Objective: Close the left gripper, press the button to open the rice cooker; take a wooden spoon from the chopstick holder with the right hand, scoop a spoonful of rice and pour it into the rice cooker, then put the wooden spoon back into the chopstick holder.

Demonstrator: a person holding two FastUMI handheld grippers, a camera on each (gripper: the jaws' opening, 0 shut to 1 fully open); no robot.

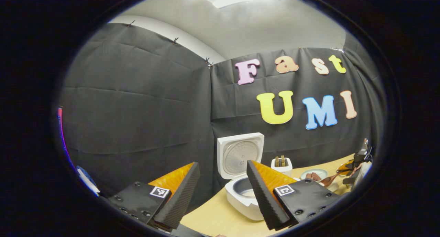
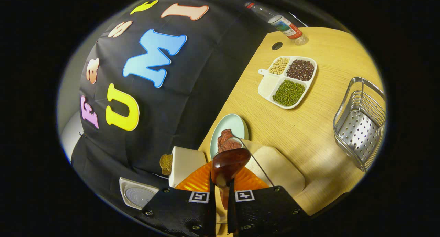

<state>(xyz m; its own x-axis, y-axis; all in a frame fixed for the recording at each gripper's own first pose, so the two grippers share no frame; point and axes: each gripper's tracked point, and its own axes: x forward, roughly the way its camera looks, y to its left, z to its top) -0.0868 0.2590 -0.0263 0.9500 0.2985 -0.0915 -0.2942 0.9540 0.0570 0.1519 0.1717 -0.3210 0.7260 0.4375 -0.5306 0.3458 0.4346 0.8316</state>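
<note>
The white rice cooker (image 1: 240, 195) stands on the table with its lid (image 1: 240, 156) raised upright. My left gripper (image 1: 222, 164) is held open in front of it, nothing between its fingers. To the right of the cooker stands the white chopstick holder (image 1: 282, 165) with wooden utensils in it. My right gripper (image 2: 220, 187) is shut on the handle of a dark wooden spoon (image 2: 230, 163). The spoon's bowl hangs over the near edge of a clear container of white rice (image 2: 275, 170). Whether the spoon carries rice cannot be told. The right gripper (image 1: 355, 166) with the spoon (image 1: 329, 180) sits far right in the left gripper view.
A pale green plate (image 2: 237, 122) with a brown lump lies behind the rice container. Farther off are a divided tray of beans (image 2: 288, 80), a bottle lying down (image 2: 280, 22) and a metal wire basket (image 2: 361, 127). The chopstick holder (image 2: 185, 163) is left of the spoon.
</note>
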